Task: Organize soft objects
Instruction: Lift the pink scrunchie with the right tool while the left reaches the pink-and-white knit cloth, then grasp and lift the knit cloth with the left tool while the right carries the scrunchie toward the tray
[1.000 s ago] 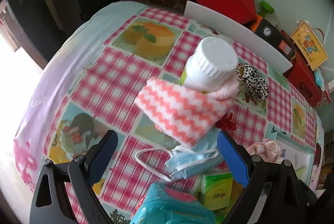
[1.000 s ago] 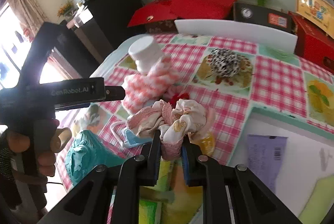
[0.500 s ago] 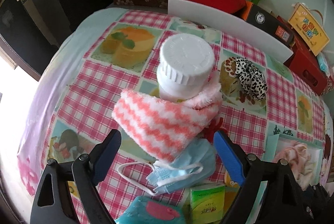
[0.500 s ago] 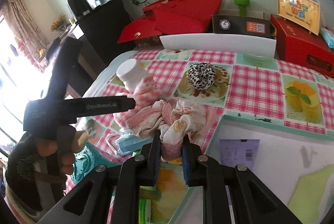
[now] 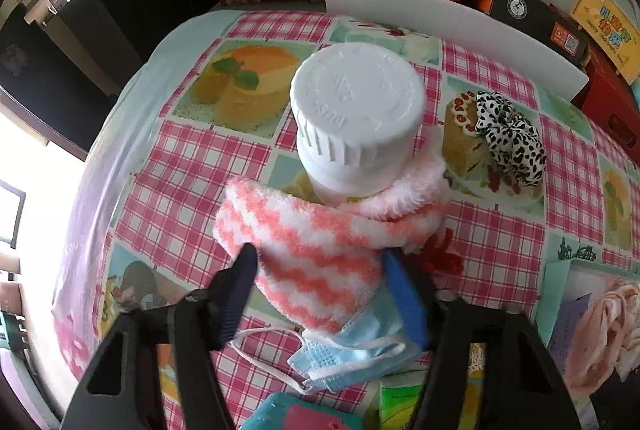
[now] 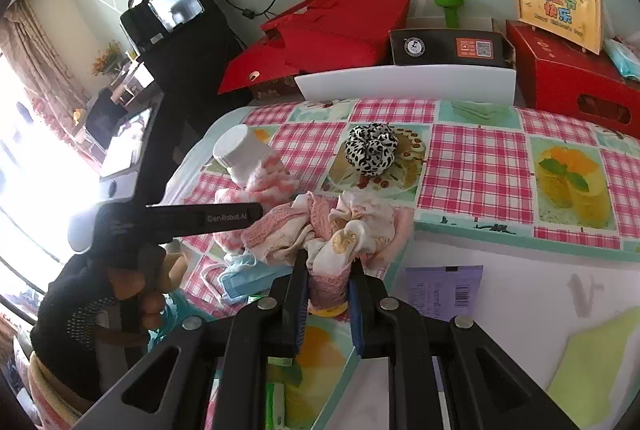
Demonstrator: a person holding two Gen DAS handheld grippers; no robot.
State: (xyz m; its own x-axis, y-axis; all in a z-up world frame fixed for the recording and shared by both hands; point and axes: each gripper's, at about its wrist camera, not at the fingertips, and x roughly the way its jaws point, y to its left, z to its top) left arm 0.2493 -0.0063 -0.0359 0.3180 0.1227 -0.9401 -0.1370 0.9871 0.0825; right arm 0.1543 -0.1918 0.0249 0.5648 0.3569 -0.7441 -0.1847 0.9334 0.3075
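Your left claw (image 5: pixel 320 270) is pointing steeply down at the worktop (image 5: pixel 192 165), and its jaws have just been closing in around the pink-and-white fuzzy sock (image 5: pixel 320 242). The sock is sitting between the two blue pads (image 5: pixel 404 294), which are flanking its lower end; whether they are already pressing into the fluff cannot be told. The sock is lying on the checked cloth with its upper edge curling against the foot of a white-capped bottle (image 5: pixel 356 117), which is standing upright just behind it. A light blue face mask (image 5: pixel 356 354) is poking out from under the sock's near end, its white loops trailing over the cloth.

Your right claw (image 6: pixel 328 270) is holding a bundle of pale pink and cream cloth (image 6: pixel 328 226), jaws nearly closed and squeezing its lower end between the pads while the rest is billowing out above the fingertips. The bundle is hanging over the near edge of the white tray (image 6: pixel 520 278), beside the purple packet (image 6: pixel 444 290) lying in it.

From the right wrist view, your gloved left hand (image 6: pixel 92 290) is gripping the black handle on the left side, the left claw reaching in over the sock and mask. Well apart from both claws, a leopard-print scrunchie (image 6: pixel 370 147) is resting on the cake picture farther back on the worktop.
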